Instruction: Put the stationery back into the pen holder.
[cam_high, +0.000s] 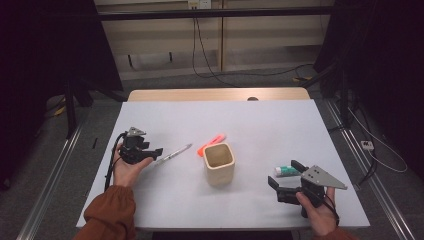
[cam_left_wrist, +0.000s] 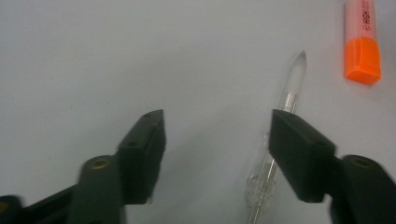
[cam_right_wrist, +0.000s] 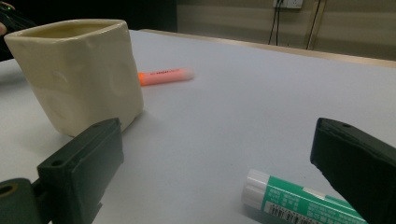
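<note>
Here the table (cam_high: 165, 200) carries four loose things: one clear pen (cam_high: 174, 152), one orange highlighter (cam_high: 211, 144), one cream cup (cam_high: 219, 163) and one green-and-white glue stick (cam_high: 287, 171). In the left gripper view the pen's (cam_left_wrist: 275, 154) lower end runs off the bottom edge and part of its barrel is hidden behind one jaw. In the right gripper view the glue stick (cam_right_wrist: 299, 201) is cut off at the bottom edge and the highlighter (cam_right_wrist: 164, 76) looks blurred. The left gripper (cam_high: 154, 153) stands wide with nothing between its jaws; the pen lies on the table just beside it, stretching toward the cup. The right gripper (cam_high: 286, 177) is wide too, with the glue stick just in front of its jaws.
</note>
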